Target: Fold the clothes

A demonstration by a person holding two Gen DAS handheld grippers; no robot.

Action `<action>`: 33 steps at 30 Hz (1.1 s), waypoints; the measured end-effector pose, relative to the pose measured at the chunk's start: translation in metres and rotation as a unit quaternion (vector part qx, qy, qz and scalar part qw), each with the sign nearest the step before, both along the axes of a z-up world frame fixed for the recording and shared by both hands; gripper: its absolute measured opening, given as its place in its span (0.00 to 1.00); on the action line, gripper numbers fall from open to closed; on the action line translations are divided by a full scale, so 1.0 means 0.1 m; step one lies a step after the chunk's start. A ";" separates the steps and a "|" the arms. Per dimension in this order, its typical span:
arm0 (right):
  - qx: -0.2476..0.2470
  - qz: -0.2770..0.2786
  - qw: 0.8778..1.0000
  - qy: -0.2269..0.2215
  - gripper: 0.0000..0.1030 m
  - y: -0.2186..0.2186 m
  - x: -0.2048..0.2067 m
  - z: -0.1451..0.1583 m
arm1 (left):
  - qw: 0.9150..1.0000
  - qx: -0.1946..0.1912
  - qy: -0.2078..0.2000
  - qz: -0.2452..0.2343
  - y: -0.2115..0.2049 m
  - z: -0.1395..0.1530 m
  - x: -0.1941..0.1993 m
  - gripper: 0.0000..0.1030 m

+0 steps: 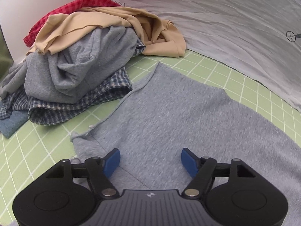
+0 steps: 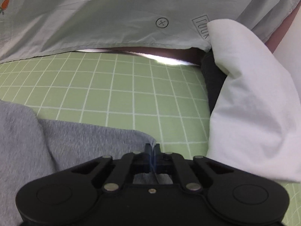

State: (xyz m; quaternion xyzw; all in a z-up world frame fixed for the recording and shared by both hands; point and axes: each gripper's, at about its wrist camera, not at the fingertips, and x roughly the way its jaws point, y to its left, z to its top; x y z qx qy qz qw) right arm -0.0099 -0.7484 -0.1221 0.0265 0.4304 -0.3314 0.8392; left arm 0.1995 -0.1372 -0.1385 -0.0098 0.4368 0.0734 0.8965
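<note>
Lying flat on the green grid mat (image 1: pixel 222 75), the grey garment (image 1: pixel 169 113) spreads out under the left gripper (image 1: pixel 150 160), whose blue pads (image 1: pixel 112 162) stand wide apart above the cloth with nothing between them. One hemmed edge of the garment runs away from the gripper toward the far side of the mat, with a frayed bit of thread where the hem meets a small flap at the near left. To the left of the garment sits a pile of clothes (image 1: pixel 75 66) on the mat: a red checked piece (image 1: pixel 75 7) at the back, a tan shirt (image 1: pixel 116 24) draped over the top, a grey sweatshirt (image 1: pixel 75 71) beneath it, a blue plaid shirt (image 1: pixel 79 103) at the bottom and a blue cloth (image 1: pixel 13 124) poking out at the near left. Beyond the mat lies a pale sheet (image 1: pixel 225 22) printed with small circled crosses. In the right wrist view, the right gripper (image 2: pixel 152 148) is clenched on a corner of the grey garment (image 2: pixel 75 139), its fingers pressed together with the cloth edge pinched between them; the rest of the garment trails off to the left over the mat (image 2: pixel 122 90). A white pillow (image 2: pixel 254 103) rests on the mat's right side, just beside the gripper, with something dark tucked behind it. The pale sheet (image 2: pixel 112 9) hangs along the far edge of the mat.
</note>
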 end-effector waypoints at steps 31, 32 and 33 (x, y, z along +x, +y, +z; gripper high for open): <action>0.015 0.005 1.000 -0.015 0.67 1.00 -0.34 0.20 | 0.992 -0.029 -0.043 0.115 0.83 0.04 -0.32 0.04; 0.014 0.010 1.000 -0.013 0.66 1.05 -0.34 0.21 | 0.991 -0.030 -0.044 0.123 0.88 0.03 -0.34 0.04; 0.010 0.016 1.000 -0.012 0.66 1.08 -0.34 0.23 | 0.990 -0.032 -0.046 0.130 0.93 0.03 -0.35 0.04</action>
